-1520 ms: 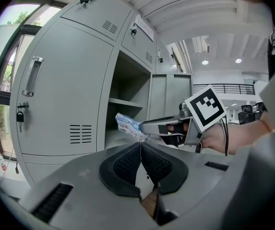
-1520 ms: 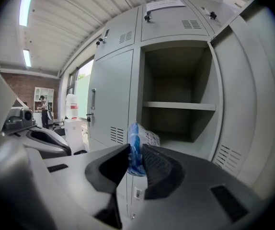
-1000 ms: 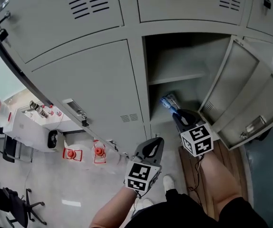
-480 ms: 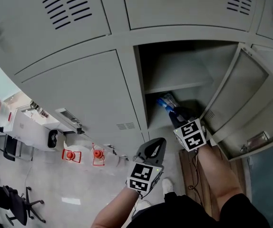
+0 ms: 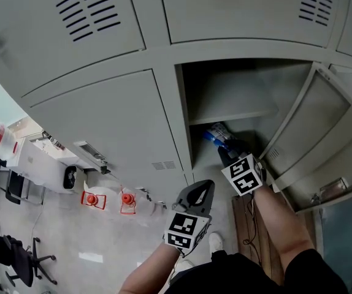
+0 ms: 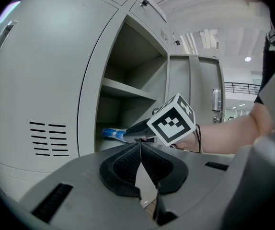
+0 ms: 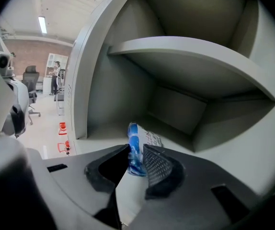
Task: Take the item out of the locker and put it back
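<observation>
The bank of grey lockers [image 5: 102,103] runs out of the head view on every side. The open locker's door [image 5: 323,133] is cut off at the right. Under the inner shelf [image 5: 231,115], in the lower compartment, a blue-and-white packet [image 7: 133,135] stands on edge. The right gripper [image 7: 136,150] grasps it between its pads, which cover its lower end. I cannot tell whether it touches the compartment floor. The print on its white face is too blurred to read. The left gripper [image 6: 141,147] waits outside, jaws clenched on nothing.
</observation>
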Motion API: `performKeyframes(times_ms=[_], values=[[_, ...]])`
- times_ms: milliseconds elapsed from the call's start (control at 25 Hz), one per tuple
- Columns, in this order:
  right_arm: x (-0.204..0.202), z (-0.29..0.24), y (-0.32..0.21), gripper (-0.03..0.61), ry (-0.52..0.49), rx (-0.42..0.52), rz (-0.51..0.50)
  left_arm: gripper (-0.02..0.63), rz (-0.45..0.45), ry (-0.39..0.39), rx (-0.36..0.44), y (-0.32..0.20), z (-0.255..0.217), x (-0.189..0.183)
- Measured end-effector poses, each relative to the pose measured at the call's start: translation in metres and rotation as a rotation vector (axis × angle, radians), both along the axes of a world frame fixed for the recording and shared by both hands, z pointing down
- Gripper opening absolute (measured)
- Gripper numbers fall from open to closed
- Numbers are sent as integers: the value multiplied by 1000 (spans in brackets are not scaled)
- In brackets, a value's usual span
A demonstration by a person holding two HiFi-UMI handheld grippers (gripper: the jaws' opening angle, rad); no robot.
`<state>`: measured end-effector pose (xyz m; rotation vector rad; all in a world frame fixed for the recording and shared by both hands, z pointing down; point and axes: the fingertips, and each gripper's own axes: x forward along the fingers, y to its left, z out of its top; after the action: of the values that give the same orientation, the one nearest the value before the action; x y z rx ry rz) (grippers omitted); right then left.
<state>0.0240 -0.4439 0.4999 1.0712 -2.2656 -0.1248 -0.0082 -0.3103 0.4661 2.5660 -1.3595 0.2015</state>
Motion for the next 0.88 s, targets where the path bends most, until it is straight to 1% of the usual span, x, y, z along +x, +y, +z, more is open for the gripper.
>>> performKeyframes(times_ms=[400, 520, 600, 680, 880], values=[[-7, 16, 7, 172, 40, -51, -35, 17, -17, -6, -5, 10, 1, -7], [-9, 21, 9, 176, 33, -69, -39, 17, -33, -4, -10, 13, 3, -12], [-10, 21, 11, 186, 26, -68, -45, 17, -37, -3, -13, 16, 3, -14], [-13, 20, 13, 210, 24, -64, -56, 17, -42, -6, -15, 19, 3, -16], [-15, 10, 24, 222, 12, -31, -69, 17, -35, -15, -1, 27, -2, -18]])
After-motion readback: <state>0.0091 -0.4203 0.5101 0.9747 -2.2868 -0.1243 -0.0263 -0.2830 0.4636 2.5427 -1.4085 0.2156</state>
